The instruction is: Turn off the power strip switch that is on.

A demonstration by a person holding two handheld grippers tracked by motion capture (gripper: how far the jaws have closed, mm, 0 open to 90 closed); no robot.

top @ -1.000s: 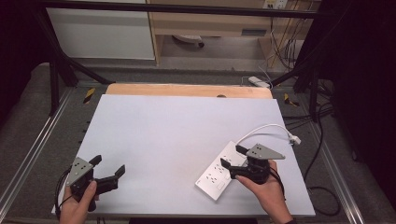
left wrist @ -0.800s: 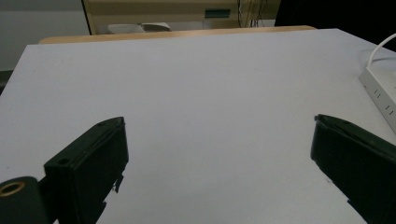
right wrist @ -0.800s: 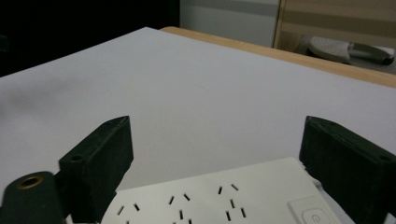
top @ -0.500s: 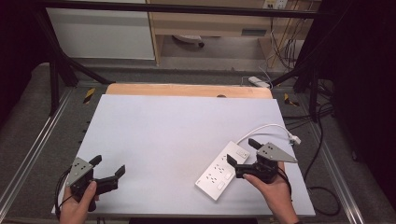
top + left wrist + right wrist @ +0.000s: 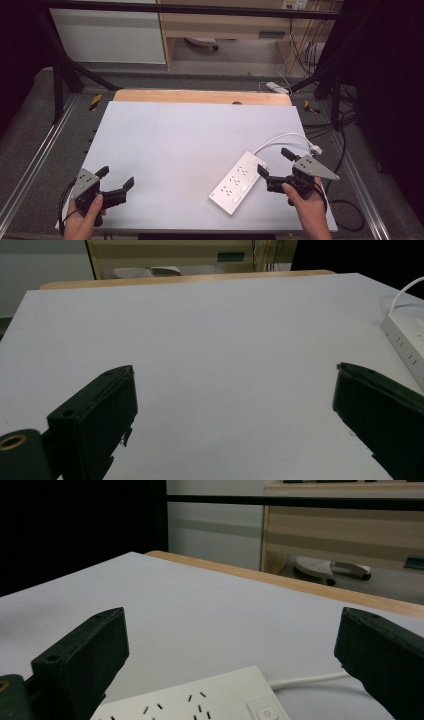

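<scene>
My fingers (image 5: 270,174) on the right gripper (image 5: 277,166) were spread wide, matte black blocks with square ends, holding nothing. They hovered just beside the switch end of the power strip (image 5: 239,182), one finger near its far corner, the other beyond the cord side. The left gripper (image 5: 116,179) sat in my left hand (image 5: 82,220) at the near left corner of the table (image 5: 190,135), its fingers equally parted and empty, well apart from the strip.

The strip was a long white plastic bar, smooth and flat, lying diagonally on the near right part of the table. Rows of dark socket slots ran along its top and a square rocker switch (image 5: 267,713) sat at the end nearest me in the right gripper view. Its white cable (image 5: 282,137) curved away in a loop toward the table's right edge.

The table had a pale, matte, even surface with a strip of bare wood (image 5: 200,96) along its far edge. Nothing lay between either gripper and the strip.
</scene>
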